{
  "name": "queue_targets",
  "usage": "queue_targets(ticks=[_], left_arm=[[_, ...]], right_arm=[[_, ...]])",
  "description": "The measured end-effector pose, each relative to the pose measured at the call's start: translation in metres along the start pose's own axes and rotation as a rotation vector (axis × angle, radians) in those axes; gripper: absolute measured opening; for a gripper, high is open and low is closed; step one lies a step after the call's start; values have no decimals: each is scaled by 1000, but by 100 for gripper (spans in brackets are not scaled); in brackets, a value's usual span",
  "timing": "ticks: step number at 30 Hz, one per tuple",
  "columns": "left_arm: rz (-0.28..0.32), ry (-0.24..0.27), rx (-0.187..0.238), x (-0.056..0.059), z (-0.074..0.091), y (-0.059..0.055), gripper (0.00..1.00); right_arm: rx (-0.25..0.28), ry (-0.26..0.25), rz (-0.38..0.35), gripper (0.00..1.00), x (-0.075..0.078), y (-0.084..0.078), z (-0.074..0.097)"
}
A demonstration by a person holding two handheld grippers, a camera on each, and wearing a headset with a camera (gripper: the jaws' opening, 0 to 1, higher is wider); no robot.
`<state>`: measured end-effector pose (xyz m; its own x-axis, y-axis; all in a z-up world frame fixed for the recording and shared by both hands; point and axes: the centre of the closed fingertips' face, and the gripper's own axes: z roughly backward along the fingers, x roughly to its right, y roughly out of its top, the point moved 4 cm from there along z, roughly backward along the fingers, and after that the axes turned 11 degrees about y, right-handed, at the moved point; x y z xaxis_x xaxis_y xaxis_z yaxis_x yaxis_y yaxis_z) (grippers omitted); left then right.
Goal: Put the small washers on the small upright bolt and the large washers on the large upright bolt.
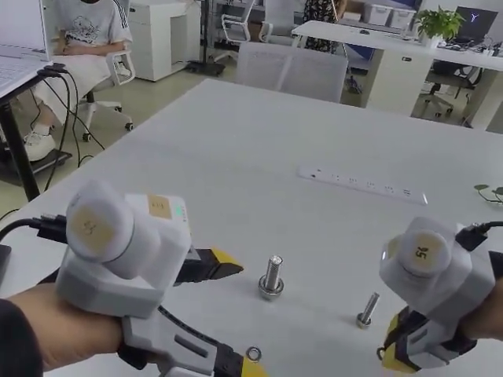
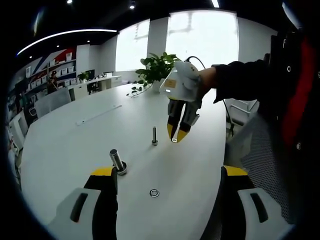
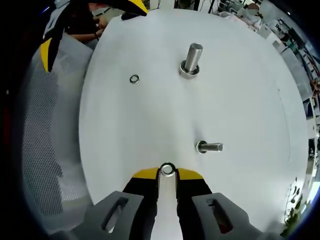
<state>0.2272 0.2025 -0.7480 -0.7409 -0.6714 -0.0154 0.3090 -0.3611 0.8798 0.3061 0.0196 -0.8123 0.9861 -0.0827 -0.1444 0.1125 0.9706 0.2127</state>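
Note:
The large bolt (image 1: 272, 276) (image 3: 191, 60) stands upright on the white table (image 1: 259, 157). The small bolt (image 1: 367, 310) (image 3: 209, 147) stands to its right. A loose washer (image 1: 253, 353) (image 2: 154, 192) (image 3: 134, 78) lies flat near the table's front edge. My right gripper (image 3: 167, 175) (image 1: 391, 357) (image 2: 178, 135) is shut on a small washer (image 3: 167, 169), hovering just short of the small bolt. My left gripper (image 2: 168, 172) (image 1: 240, 314) is open wide and holds nothing. The loose washer lies between its jaws and the large bolt (image 2: 117, 161) stands by its left jaw.
A white power strip (image 1: 361, 184) lies further back on the table. Beyond the far edge stand a grey chair (image 1: 291, 71) and other desks. A person (image 1: 86, 31) sits at the far left. The table's front edge is close to both grippers.

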Motion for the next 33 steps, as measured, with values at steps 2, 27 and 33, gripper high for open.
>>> queue_targets(ticks=[2, 27, 33], left_arm=[[1, 0, -2, 0, 0, 0, 85], [6, 6, -2, -1, -3, 1, 85], [8, 7, -4, -1, -4, 0, 85]], right_arm=[[2, -8, -8, 13, 4, -2, 3], [46, -80, 31, 13, 26, 20, 49], [45, -77, 53, 13, 28, 29, 46]])
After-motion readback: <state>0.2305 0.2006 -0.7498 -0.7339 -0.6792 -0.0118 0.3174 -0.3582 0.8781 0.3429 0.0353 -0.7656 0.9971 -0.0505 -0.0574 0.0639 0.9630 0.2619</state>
